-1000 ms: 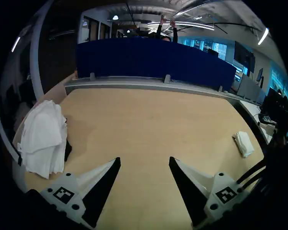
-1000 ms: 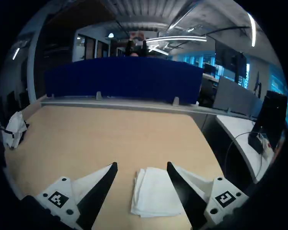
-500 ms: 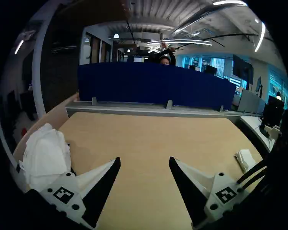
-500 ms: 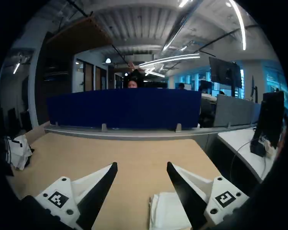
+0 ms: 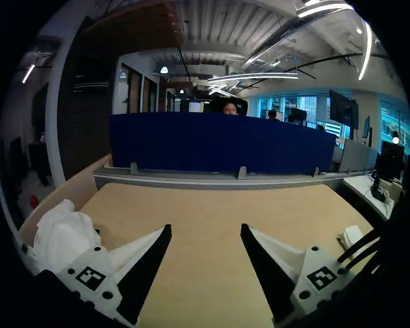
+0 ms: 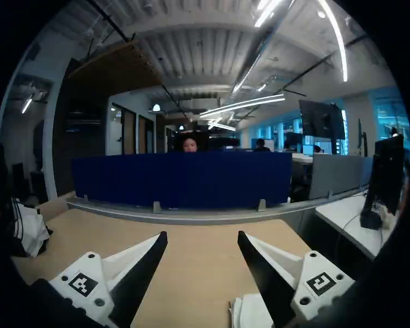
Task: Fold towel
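In the left gripper view my left gripper [image 5: 205, 232] is open over the wooden table [image 5: 216, 213], with nothing between its fingers. A heap of white towels [image 5: 63, 235] lies at the table's left edge, just beyond the left finger. A small folded white towel [image 5: 351, 235] rests at the far right edge. In the right gripper view my right gripper [image 6: 201, 239] is open and holds nothing. The folded towel [image 6: 254, 311] peeks out low beside its right finger, and the towel heap [image 6: 27, 229] shows at the far left.
A blue partition [image 5: 216, 142] on a grey rail closes the table's far side; a person sits behind it. To the right stand another desk with a monitor [image 6: 388, 175] and cables. The middle of the wooden table is bare.
Both grippers have tilted upward, so the table and towels have slid lower in both views and more ceiling shows. The folded towel has dropped from between the right fingers toward the bottom edge.
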`<move>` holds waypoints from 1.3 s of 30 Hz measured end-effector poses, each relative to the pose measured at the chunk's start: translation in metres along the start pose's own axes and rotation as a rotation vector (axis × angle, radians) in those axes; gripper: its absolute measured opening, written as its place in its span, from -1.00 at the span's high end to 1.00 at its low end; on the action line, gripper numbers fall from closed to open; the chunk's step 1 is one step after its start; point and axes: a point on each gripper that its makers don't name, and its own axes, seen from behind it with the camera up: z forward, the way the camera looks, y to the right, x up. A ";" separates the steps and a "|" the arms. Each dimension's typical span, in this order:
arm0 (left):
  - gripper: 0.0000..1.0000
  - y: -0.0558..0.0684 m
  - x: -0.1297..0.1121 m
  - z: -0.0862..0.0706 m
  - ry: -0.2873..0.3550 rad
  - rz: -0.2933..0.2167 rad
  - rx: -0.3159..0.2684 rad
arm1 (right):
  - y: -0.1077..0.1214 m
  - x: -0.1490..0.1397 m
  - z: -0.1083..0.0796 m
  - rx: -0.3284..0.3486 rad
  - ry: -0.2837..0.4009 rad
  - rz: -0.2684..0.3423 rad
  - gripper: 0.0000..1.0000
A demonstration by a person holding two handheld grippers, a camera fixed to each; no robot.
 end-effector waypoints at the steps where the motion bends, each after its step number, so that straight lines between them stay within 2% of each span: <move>1: -0.87 0.001 0.002 0.001 0.009 0.000 -0.002 | -0.004 0.002 0.001 0.005 0.004 -0.013 -1.00; 8: -0.87 0.000 0.019 0.004 0.067 -0.001 -0.008 | -0.028 0.014 0.006 0.022 0.055 -0.039 -1.00; 14: -0.87 0.001 0.025 0.005 0.102 -0.001 -0.018 | -0.042 0.010 0.009 0.018 0.048 -0.037 -1.00; 17: -0.87 0.001 0.027 0.004 0.116 0.009 -0.019 | -0.050 0.013 0.007 0.025 0.068 -0.035 -1.00; 20: -0.87 -0.002 0.025 0.004 0.126 0.022 -0.013 | -0.049 0.010 0.007 0.013 0.068 -0.033 -1.00; 26: -0.87 -0.001 0.010 0.005 0.131 0.043 -0.018 | -0.049 0.006 0.006 -0.016 0.066 -0.036 -1.00; 32: -0.88 -0.010 -0.011 0.010 0.137 0.068 0.011 | -0.053 0.005 0.005 -0.019 0.074 -0.050 -1.00; 39: -0.87 -0.015 -0.031 0.016 0.170 0.102 0.036 | -0.057 -0.010 0.009 -0.023 0.056 -0.075 -1.00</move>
